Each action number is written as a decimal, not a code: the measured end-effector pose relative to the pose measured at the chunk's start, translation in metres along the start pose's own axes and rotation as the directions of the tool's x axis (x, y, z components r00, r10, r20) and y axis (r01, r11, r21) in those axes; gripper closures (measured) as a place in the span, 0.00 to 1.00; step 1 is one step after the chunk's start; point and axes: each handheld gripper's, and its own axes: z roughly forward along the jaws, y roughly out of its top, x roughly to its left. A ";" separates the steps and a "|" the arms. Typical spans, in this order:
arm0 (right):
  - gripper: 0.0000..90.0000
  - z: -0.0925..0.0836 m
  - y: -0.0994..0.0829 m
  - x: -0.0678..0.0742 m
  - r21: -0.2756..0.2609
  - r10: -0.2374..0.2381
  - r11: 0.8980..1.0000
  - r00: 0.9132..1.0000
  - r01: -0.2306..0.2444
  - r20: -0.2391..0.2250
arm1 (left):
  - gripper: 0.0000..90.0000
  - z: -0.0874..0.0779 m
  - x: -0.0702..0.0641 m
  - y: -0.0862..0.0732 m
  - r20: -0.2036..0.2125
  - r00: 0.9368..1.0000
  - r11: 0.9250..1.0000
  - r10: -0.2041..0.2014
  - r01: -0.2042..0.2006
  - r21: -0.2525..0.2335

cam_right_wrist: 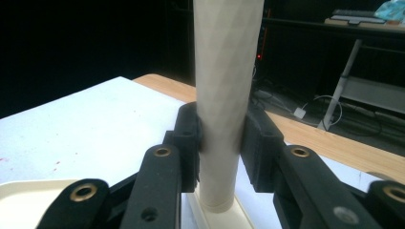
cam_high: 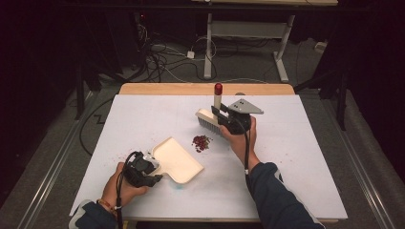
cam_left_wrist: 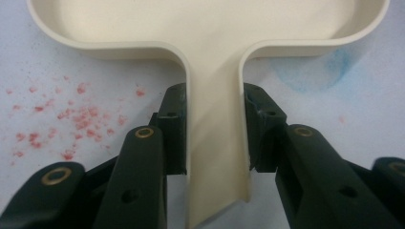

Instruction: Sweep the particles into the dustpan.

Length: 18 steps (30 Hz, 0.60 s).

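From the high view I note the left gripper [cam_high: 143, 171] holding the dustpan [cam_high: 177, 160] flat on the bench [cam_high: 296, 157], the right gripper [cam_high: 228, 117] holding the brush [cam_high: 213, 112] upright, and red crumbs [cam_high: 201, 142] between them. In the left gripper view, my jaws pinch the dustpan [cam_left_wrist: 210, 57] handle. In the right gripper view, my jaws clamp the brush [cam_right_wrist: 224, 95] handle.
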 end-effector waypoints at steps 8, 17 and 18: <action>0.79 -0.006 -0.004 0.024 0.001 -0.024 1.000 0.998 0.025 -0.065 | 0.71 -0.003 -0.001 0.009 -0.005 1.000 1.000 0.001 -0.001 0.022; 0.78 -0.010 -0.006 0.029 0.004 -0.012 1.000 0.996 0.012 -0.091 | 0.71 -0.002 -0.001 0.018 0.007 1.000 0.999 -0.013 0.013 0.044; 0.78 -0.010 -0.006 0.029 0.011 -0.008 1.000 0.995 0.009 -0.103 | 0.70 -0.002 -0.001 0.018 0.007 1.000 0.999 -0.013 0.013 0.044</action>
